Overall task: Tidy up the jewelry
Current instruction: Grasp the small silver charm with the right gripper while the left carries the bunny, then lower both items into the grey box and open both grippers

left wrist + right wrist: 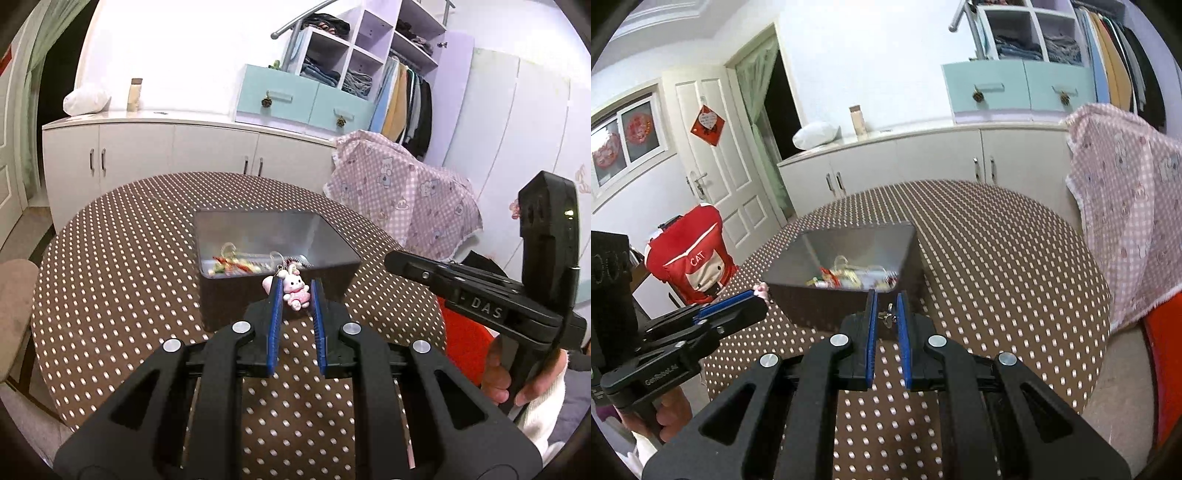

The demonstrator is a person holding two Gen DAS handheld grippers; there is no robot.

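Left gripper (pixel 296 291) is pinching a pink bunny charm (pixel 295 290) near the grey box (pixel 334 240); right gripper (pixel 885 308) jaws are clamping a small metal piece (pixel 887 318).

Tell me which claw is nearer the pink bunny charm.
Left. The left claw has the pink bunny charm between its fingers; the right claw, off to the side, holds something small and metallic.

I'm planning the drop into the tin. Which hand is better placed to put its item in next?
Probably left. Its tool holds the rabbit charm right at the tin's near rim. The right tool pinches a small metal piece lower, in front of the wall.
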